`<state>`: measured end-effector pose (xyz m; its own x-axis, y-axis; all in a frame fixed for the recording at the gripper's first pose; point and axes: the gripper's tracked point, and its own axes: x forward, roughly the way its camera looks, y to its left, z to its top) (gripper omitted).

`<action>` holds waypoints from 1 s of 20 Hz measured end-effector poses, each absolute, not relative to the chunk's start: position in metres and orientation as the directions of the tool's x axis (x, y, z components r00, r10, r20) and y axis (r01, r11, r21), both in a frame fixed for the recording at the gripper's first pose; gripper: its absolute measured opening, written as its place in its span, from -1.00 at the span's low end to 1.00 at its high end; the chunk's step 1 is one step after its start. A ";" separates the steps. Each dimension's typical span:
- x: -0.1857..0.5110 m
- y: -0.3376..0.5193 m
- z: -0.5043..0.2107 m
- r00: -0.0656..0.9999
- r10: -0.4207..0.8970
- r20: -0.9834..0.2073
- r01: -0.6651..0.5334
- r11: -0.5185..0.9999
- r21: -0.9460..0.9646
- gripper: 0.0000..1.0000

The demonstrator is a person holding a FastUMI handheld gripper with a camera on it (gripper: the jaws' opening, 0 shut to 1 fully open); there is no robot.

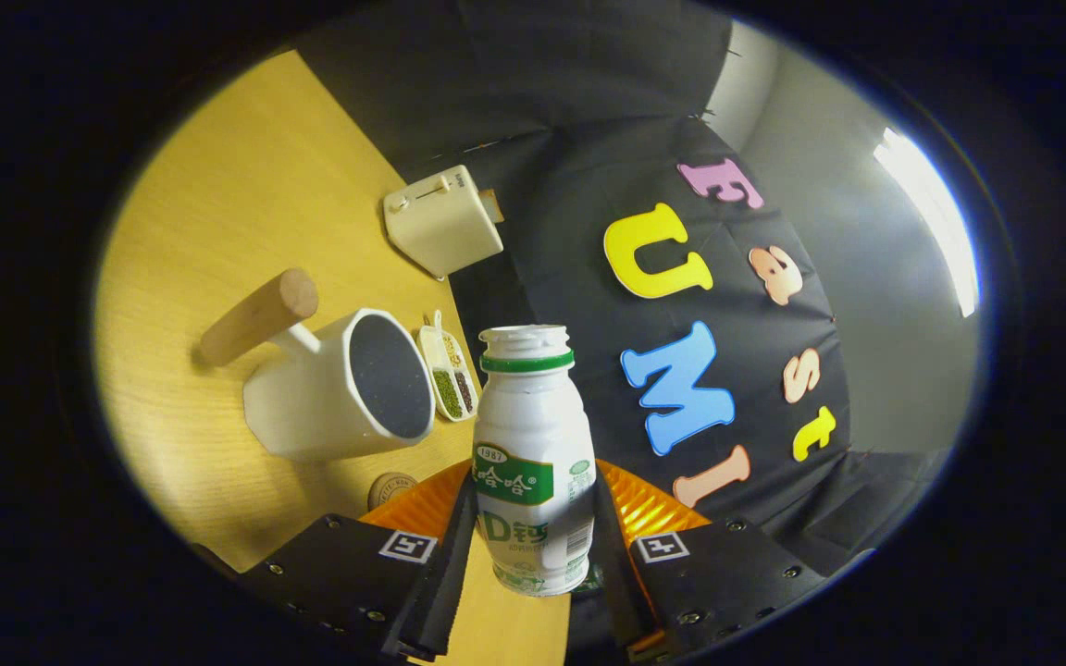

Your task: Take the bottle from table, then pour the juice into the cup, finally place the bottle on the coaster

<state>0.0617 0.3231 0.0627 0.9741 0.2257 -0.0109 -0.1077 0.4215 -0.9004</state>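
**Inspector:** White plastic, green neck band: the bottle (533, 462) sits between the fingers of the gripper (533, 555) in the gripper view, both fingers pressed against its lower body. Cap off, mouth open. It is clear of the table (237, 213).

**Clerk:** And the tilt?

**Inspector:** The whole scene is rolled, so I judge the hand is turning toward the pour. The low grip keeps the neck free to pass over a rim.

**Clerk:** Where is the cup?

**Inspector:** The white cup (339, 388), with its wooden handle (260, 314), stands on the table just beyond the fingers. Its mouth faces the bottle and lies beside the bottle's mouth, slightly apart from it.

**Clerk:** Obstructions?

**Inspector:** A small divided dish (450, 375) lies between cup and bottle neck in this view; a cream box (445, 222) sits further back, near the table edge. The round coaster (391, 486) lies close by the cup's base, beside the fingers. Open wood remains behind the handle.
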 end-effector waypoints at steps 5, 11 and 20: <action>0.066 0.322 0.072 0.961 0.270 -0.056 -0.227 0.661 -0.715 0.27; 0.078 0.310 0.079 0.955 0.293 -0.049 -0.277 0.821 -0.498 0.27; 0.118 0.296 0.047 0.949 0.311 -0.047 -0.315 0.942 -0.115 0.27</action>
<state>0.1184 0.2965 0.0474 0.9491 0.3114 -0.0466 -0.3148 0.9422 -0.1150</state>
